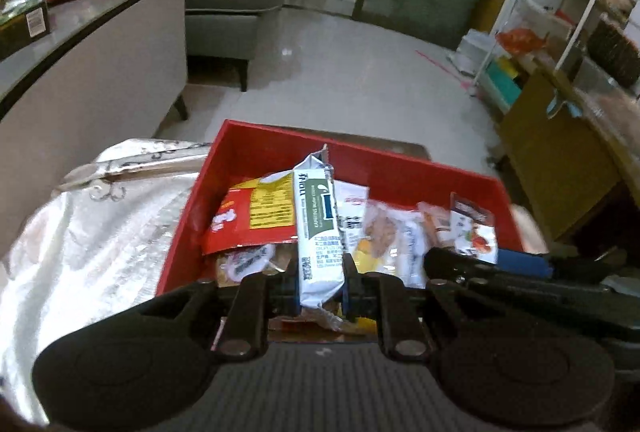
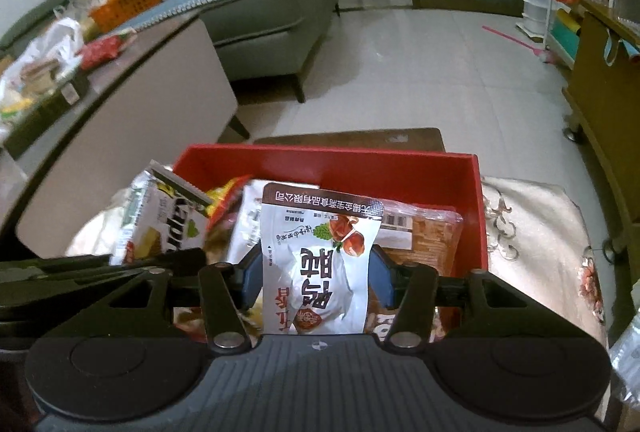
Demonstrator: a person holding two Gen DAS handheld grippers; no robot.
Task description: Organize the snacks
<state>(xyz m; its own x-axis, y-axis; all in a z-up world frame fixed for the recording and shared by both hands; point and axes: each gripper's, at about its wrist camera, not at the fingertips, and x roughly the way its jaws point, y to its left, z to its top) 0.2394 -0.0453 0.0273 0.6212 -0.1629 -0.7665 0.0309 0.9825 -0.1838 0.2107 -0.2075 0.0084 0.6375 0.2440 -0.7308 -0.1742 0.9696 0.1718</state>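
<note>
Left gripper point(image 1: 321, 286) clenched on wafer pack point(image 1: 318, 228), long axis toward 12 o'clock over red box point(image 1: 276, 148). Right gripper point(image 2: 316, 280) clamped white pouch point(image 2: 320, 264) likewise, equally near.

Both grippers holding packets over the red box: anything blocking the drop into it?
Nothing visible blocks it. The left gripper is shut on the green-and-white wafer pack, the right gripper on the white snack pouch, both above the open-topped red box. Loose snack packets already cover much of its floor, so they would land on those.
</note>
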